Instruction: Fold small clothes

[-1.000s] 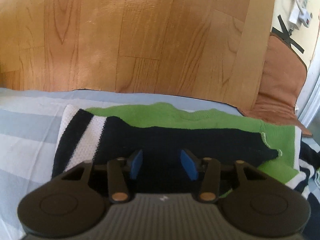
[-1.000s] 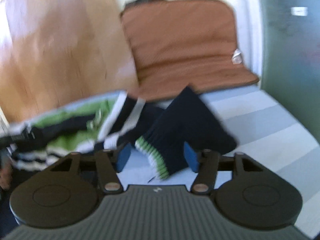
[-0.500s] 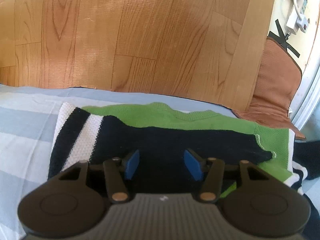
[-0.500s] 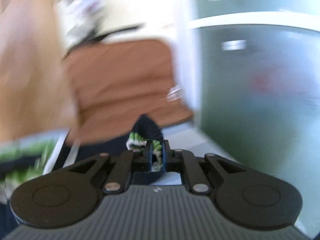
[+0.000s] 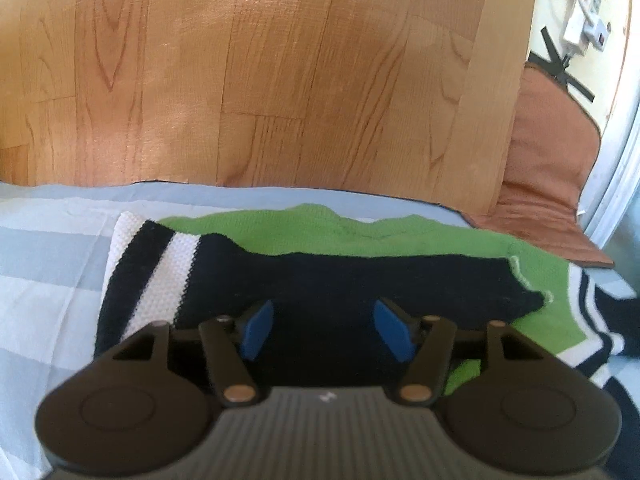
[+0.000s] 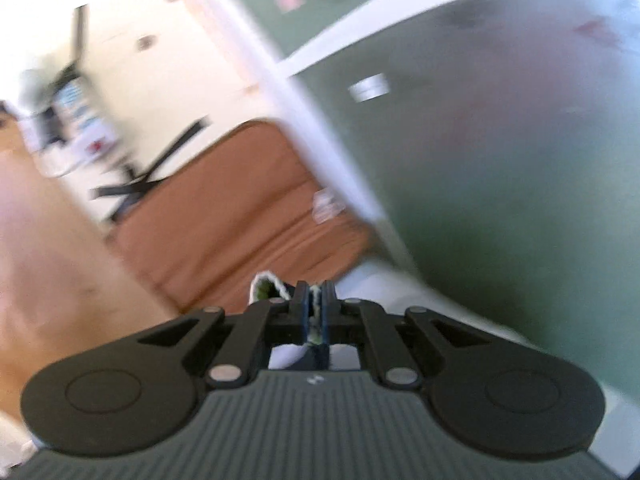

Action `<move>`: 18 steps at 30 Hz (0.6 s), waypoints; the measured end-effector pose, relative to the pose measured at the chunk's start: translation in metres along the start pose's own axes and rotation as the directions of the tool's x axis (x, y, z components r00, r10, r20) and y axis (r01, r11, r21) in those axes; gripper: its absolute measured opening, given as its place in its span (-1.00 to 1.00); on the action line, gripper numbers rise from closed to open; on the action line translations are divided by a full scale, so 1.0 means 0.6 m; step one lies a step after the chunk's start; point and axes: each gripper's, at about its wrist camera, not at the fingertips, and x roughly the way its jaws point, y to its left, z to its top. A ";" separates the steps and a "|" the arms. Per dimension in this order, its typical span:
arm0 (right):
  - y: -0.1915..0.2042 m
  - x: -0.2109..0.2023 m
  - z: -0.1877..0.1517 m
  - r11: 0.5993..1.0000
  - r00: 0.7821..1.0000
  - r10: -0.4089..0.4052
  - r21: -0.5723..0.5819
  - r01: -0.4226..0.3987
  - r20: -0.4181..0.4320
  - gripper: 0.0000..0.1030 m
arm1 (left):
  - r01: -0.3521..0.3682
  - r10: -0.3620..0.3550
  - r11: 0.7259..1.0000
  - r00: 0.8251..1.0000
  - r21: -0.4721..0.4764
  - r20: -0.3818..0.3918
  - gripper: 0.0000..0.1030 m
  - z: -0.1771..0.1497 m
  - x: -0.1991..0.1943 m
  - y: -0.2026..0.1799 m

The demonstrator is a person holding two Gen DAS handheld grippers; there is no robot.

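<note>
While your left gripper (image 5: 326, 330) sits with its blue pads (image 5: 257, 331) spread wide and nothing between them, it hangs low over the navy part of the knit sweater (image 5: 360, 276). Sweater lies flat on the pale striped blanket (image 5: 48, 280): green band along the far edge, navy middle, white and navy stripes at the left end and again at the right edge. Navy flap folded across the green, its ragged corner pointing right. Beyond the blanket edge you have wood-look floor (image 5: 260, 80), a brown mat (image 5: 548, 168) at far right, and a white power strip (image 5: 584, 12) with cable on the wall above it. Nothing blocks the left tongs.

Your right gripper (image 6: 315, 316) is clamped tight on a bit of the same knit, a white-and-green cuff edge (image 6: 266, 286) poking out just left of the pinched fingers. Frame is heavily motion-blurred and tilted. Past the fingers: brown mat (image 6: 240, 216), white door frame (image 6: 304, 92), grey-green panel (image 6: 500, 160), black tape strips (image 6: 160, 160) on the cream wall. How much cloth hangs below the right tongs, you cannot tell.
</note>
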 end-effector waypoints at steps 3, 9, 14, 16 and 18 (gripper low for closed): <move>0.074 0.010 -0.013 0.993 0.994 0.106 -0.048 -0.107 -0.037 -0.84 | 0.099 -0.095 0.992 0.994 -0.079 0.050 0.14 0.009 -0.021 0.019; 0.276 0.057 -0.039 0.940 0.943 0.298 -0.128 -0.317 -0.144 -0.84 | 0.209 -0.157 0.942 0.966 -0.262 0.206 0.14 0.048 -0.096 0.099; 0.484 0.127 -0.124 0.840 0.854 0.430 -0.216 -0.497 -0.293 -0.84 | 0.191 -0.118 0.897 0.973 -0.399 0.199 0.14 0.061 -0.112 0.177; 0.557 0.160 -0.182 0.794 0.808 0.457 -0.240 -0.559 -0.372 -0.83 | 0.198 -0.130 0.880 0.974 -0.432 0.183 0.14 0.063 -0.109 0.198; 0.614 0.201 -0.249 0.753 0.764 0.440 -0.269 -0.601 -0.472 -0.75 | 0.199 -0.142 0.875 0.977 -0.440 0.160 0.15 0.064 -0.102 0.209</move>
